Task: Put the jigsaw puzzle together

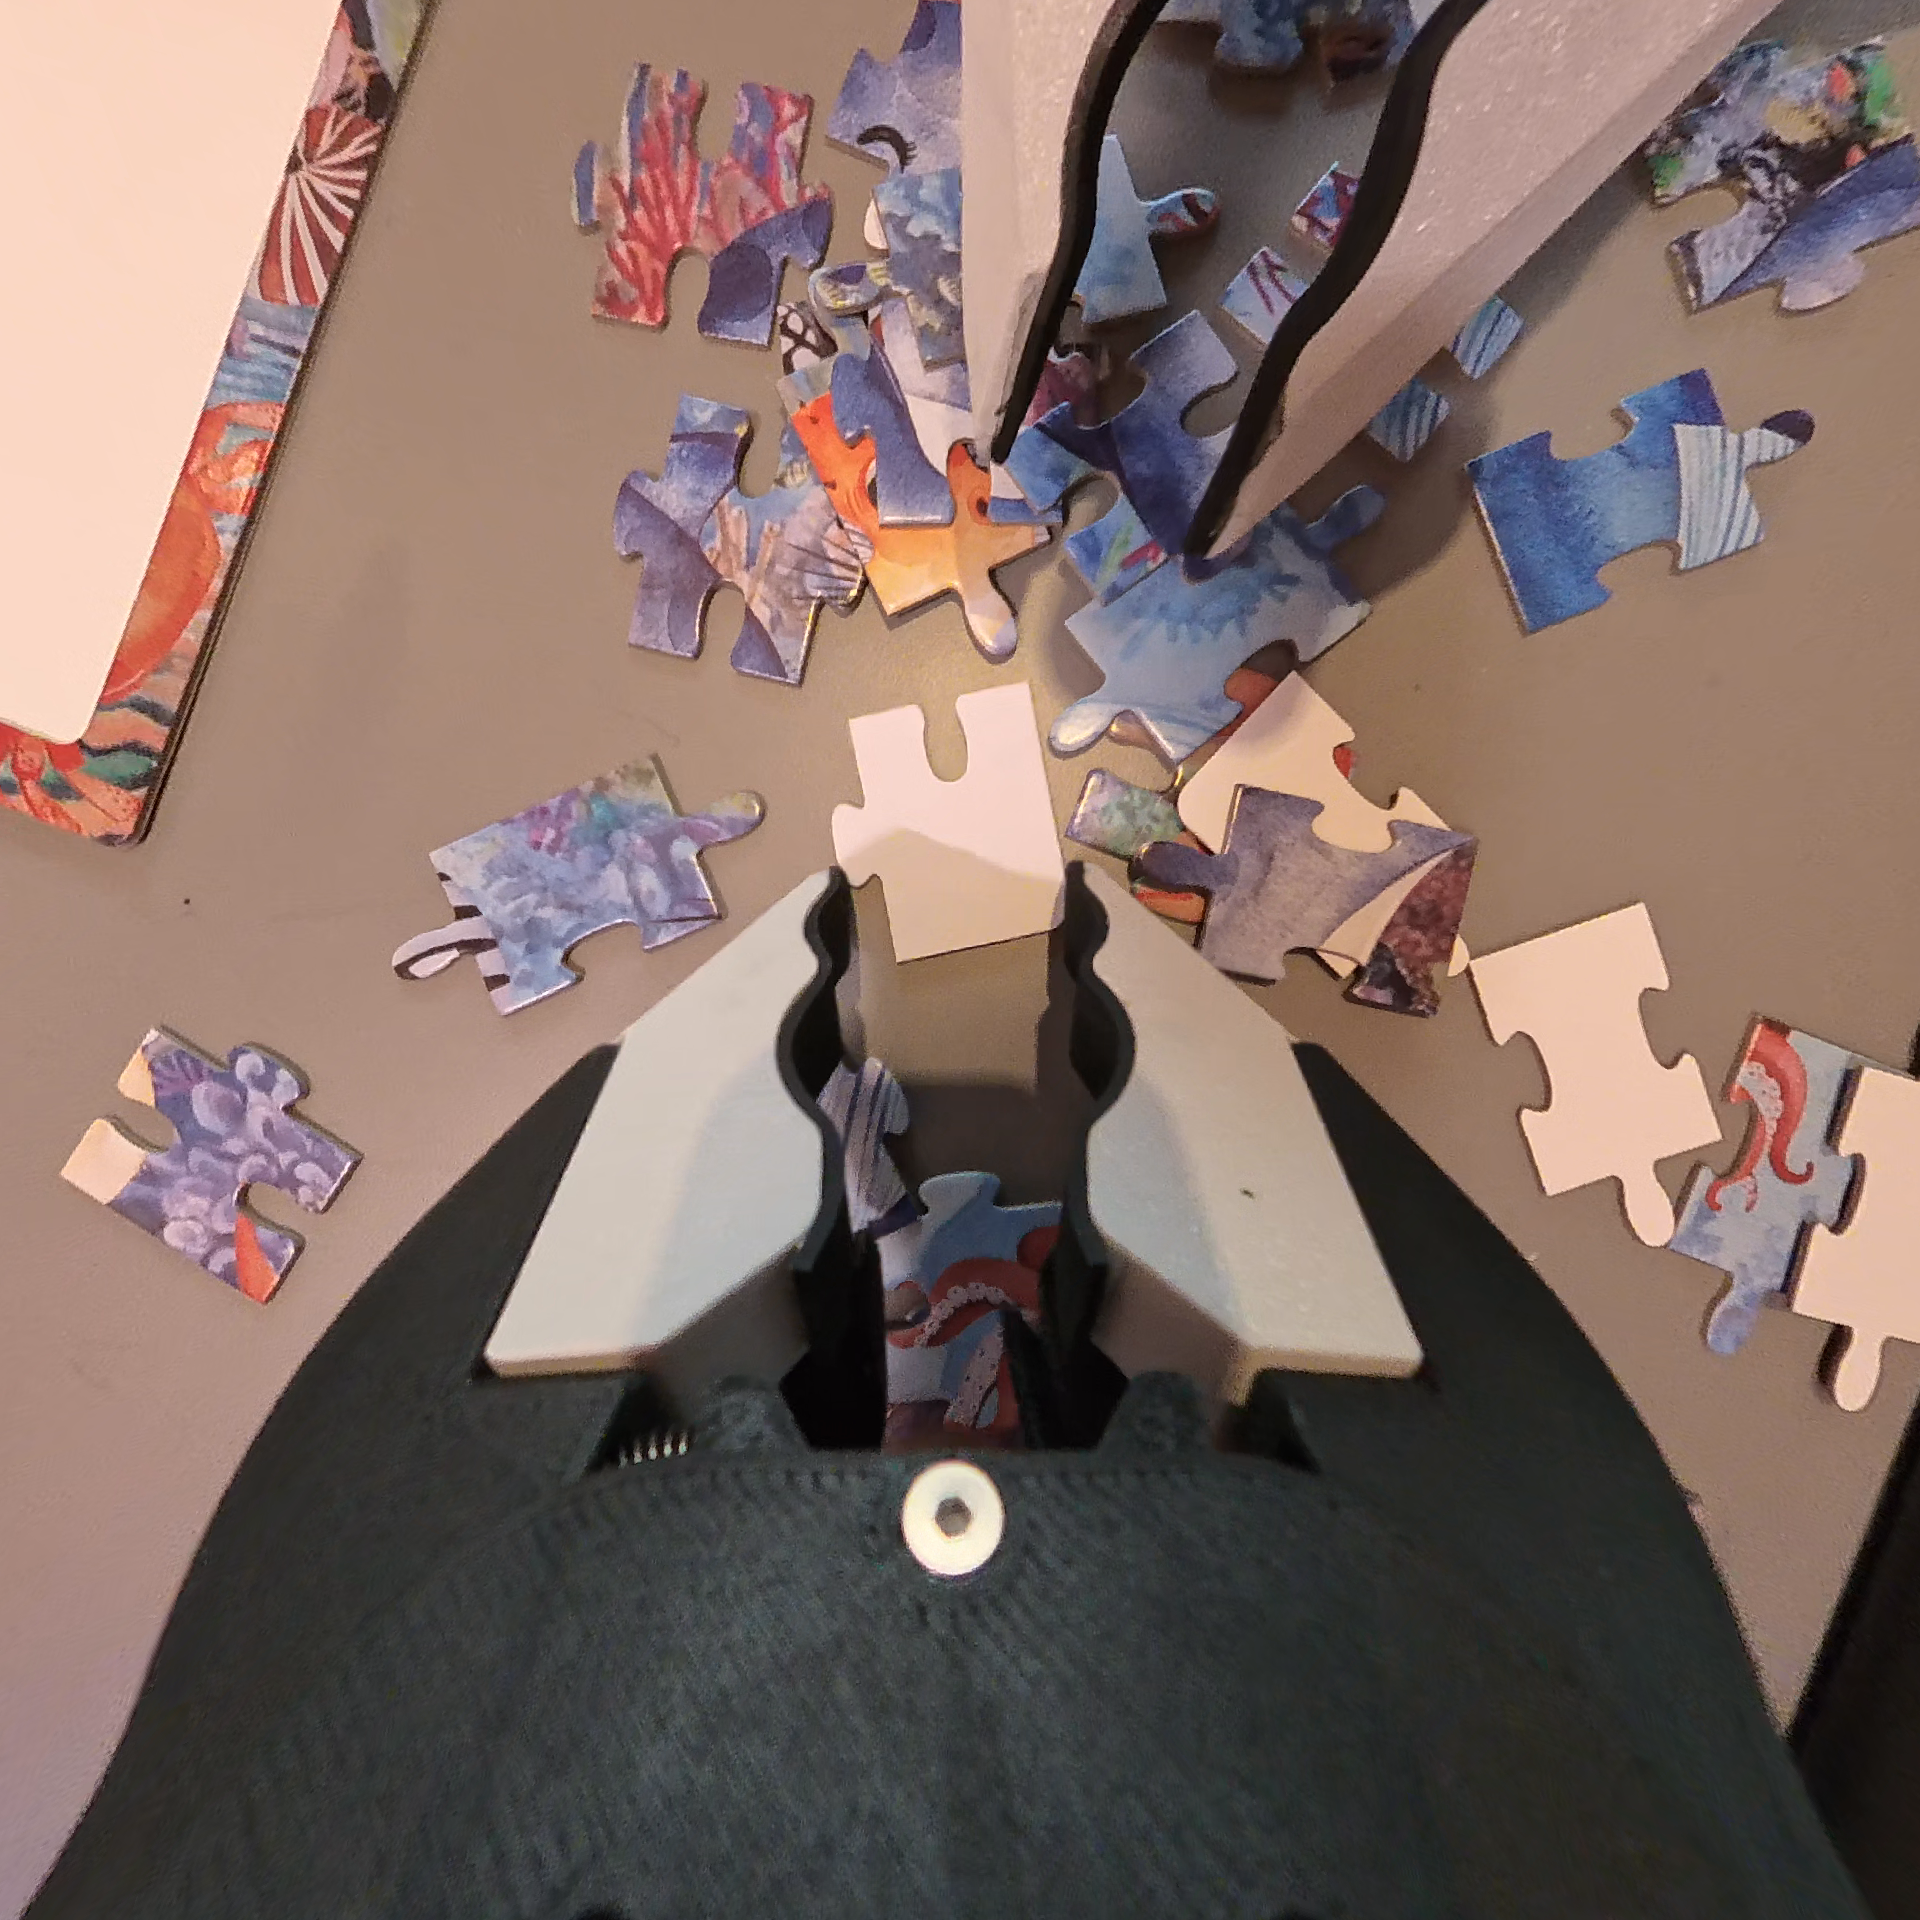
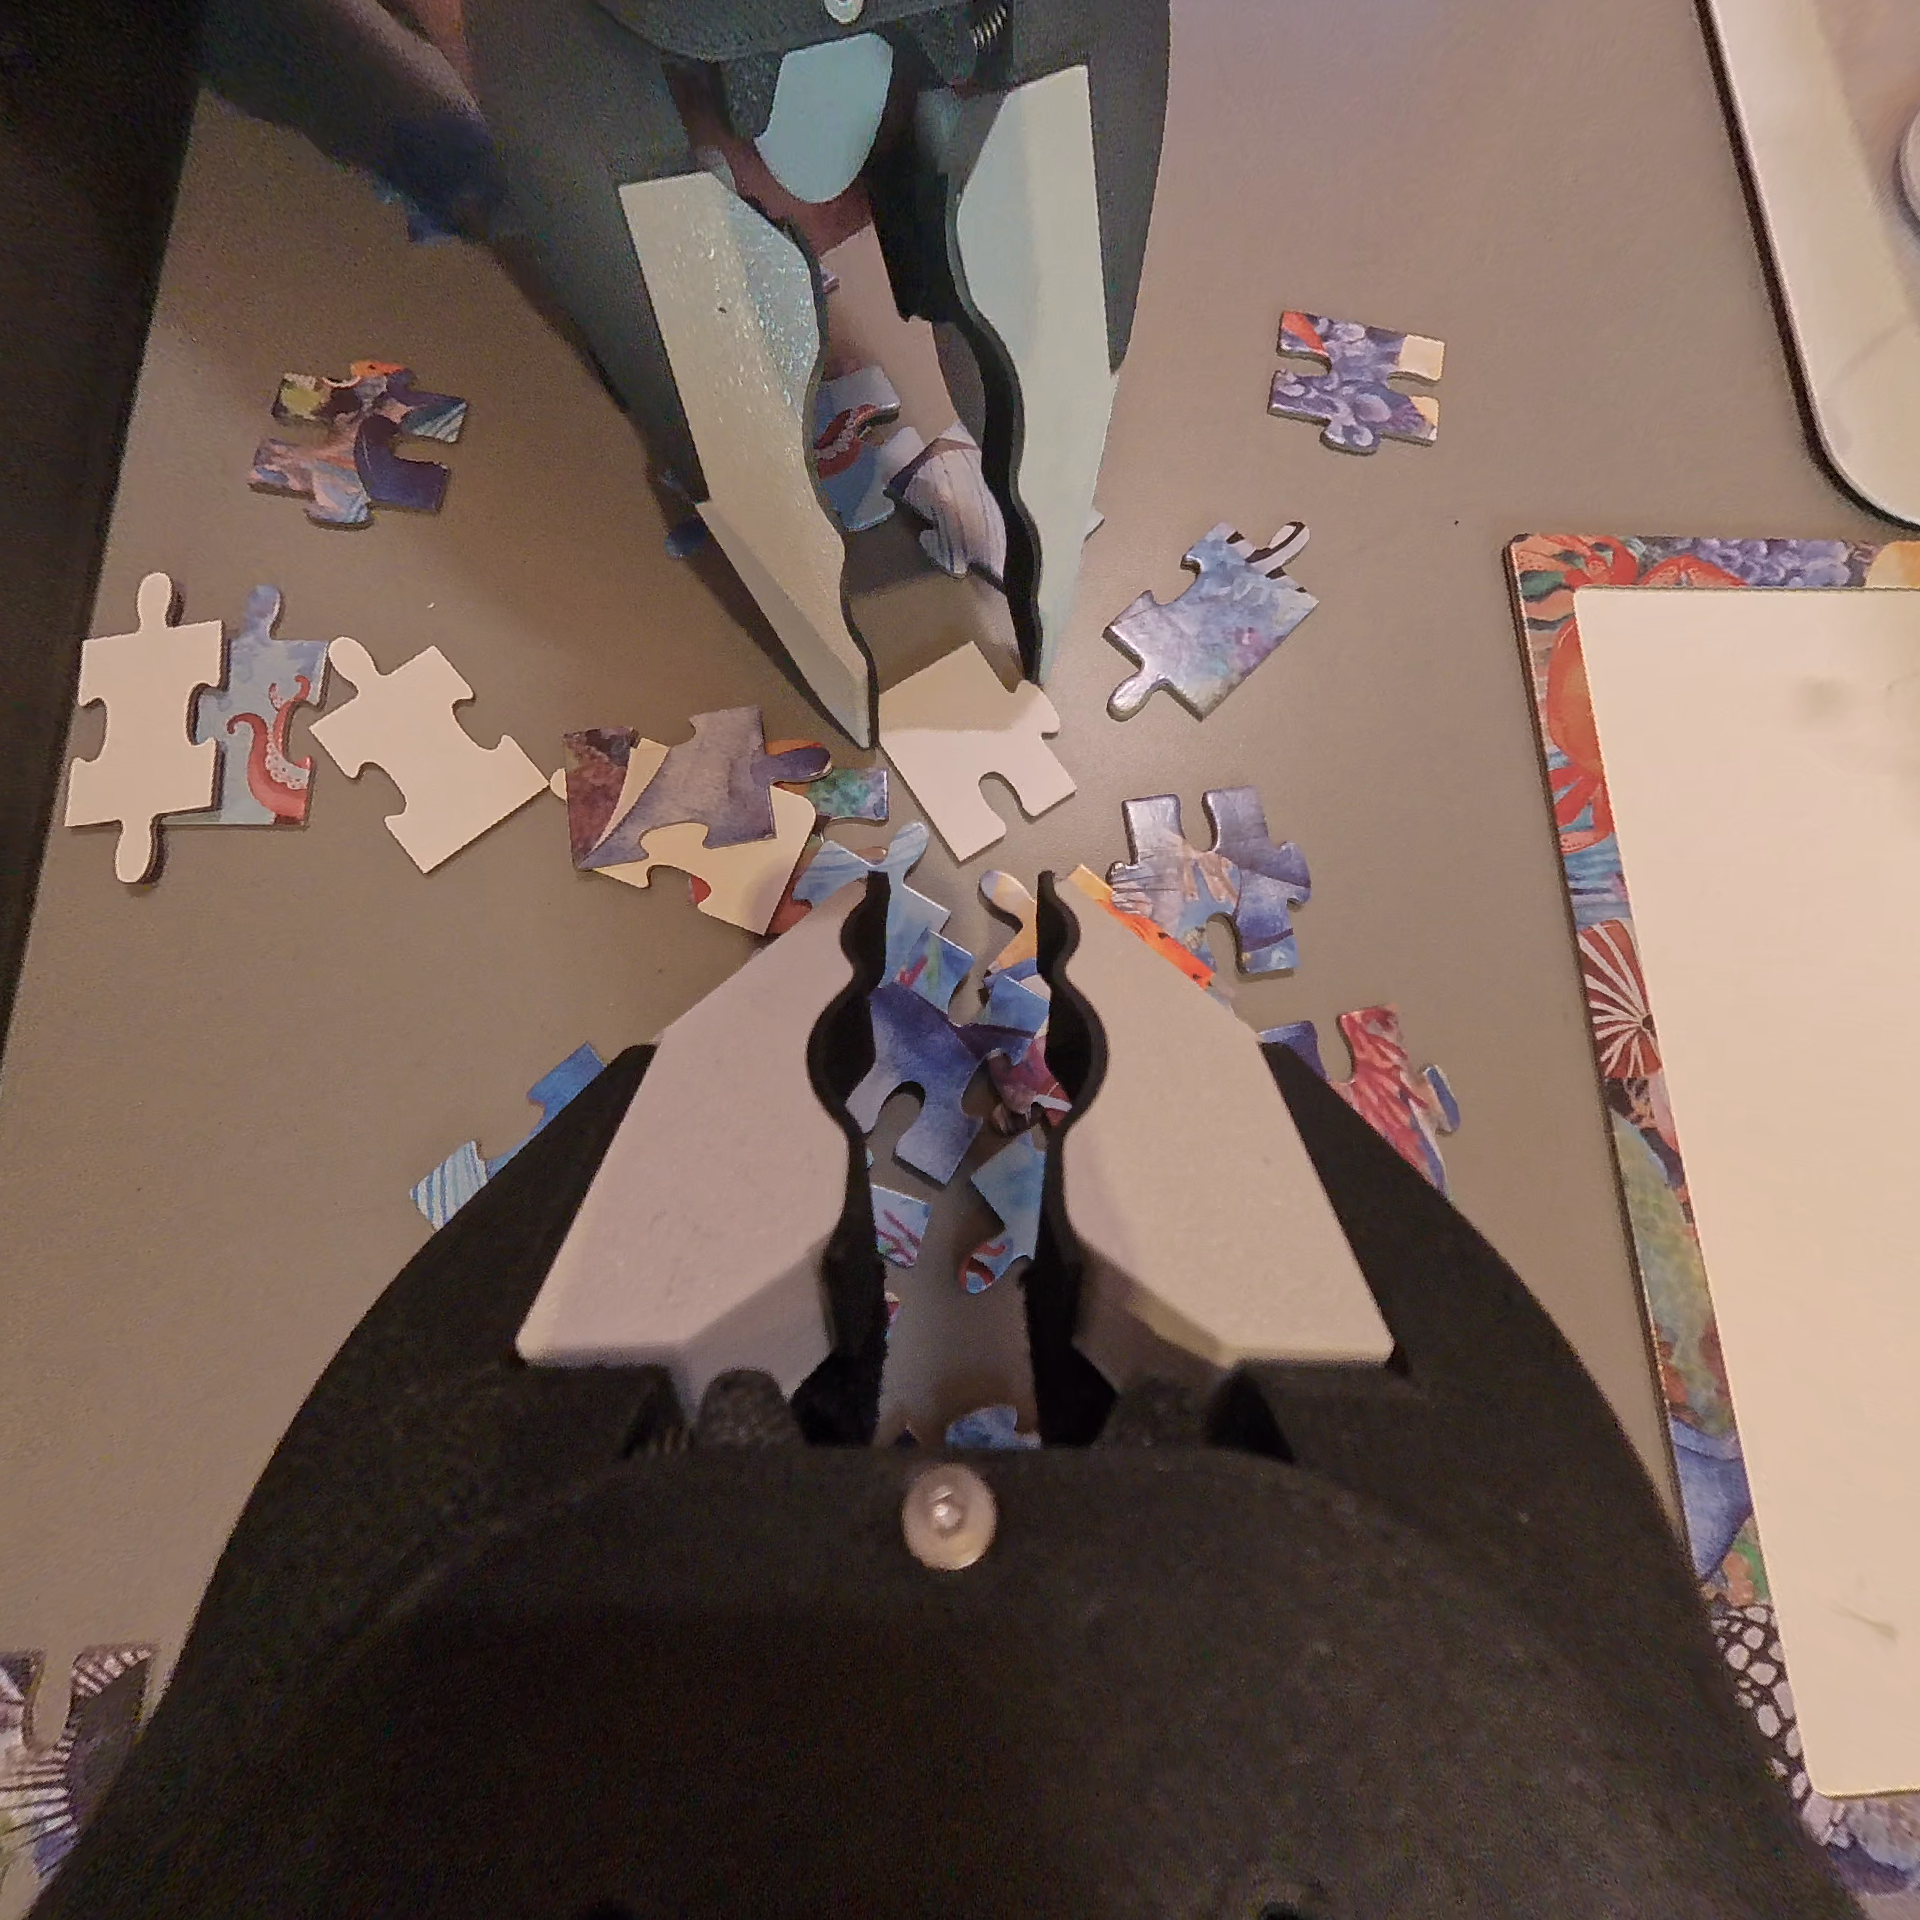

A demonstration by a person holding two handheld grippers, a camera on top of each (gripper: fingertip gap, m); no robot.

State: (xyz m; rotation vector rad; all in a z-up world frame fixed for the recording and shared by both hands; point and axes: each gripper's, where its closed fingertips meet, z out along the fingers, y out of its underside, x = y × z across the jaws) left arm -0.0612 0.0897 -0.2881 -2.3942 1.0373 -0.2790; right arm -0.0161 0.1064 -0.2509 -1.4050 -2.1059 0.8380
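Note:
Loose jigsaw pieces lie scattered on a grey table (image 1: 416, 520), some face-down and white. My left gripper (image 1: 956, 883) is open, its pale green fingertips on either side of a face-down white piece (image 1: 951, 821) that lies flat. The same piece (image 2: 977, 769) shows in the right wrist view, under the left gripper (image 2: 948, 701). My right gripper (image 2: 961, 888) is open and empty, low over a heap of overlapping blue and orange pieces (image 2: 925, 1070). It also shows in the left wrist view (image 1: 1101, 499), over that heap (image 1: 935, 540). The puzzle frame (image 1: 197, 499) has a colourful border and a blank white middle.
The frame (image 2: 1569, 831) lies to the right in the right wrist view. A white rounded board (image 2: 1818, 260) sits beyond it. Single pieces lie apart: a purple one (image 1: 208, 1164), two white ones with an octopus piece (image 2: 197, 727). The table's dark edge (image 2: 62, 520) runs along the left. One gripper's finger ends stand about 7 cm off the other's.

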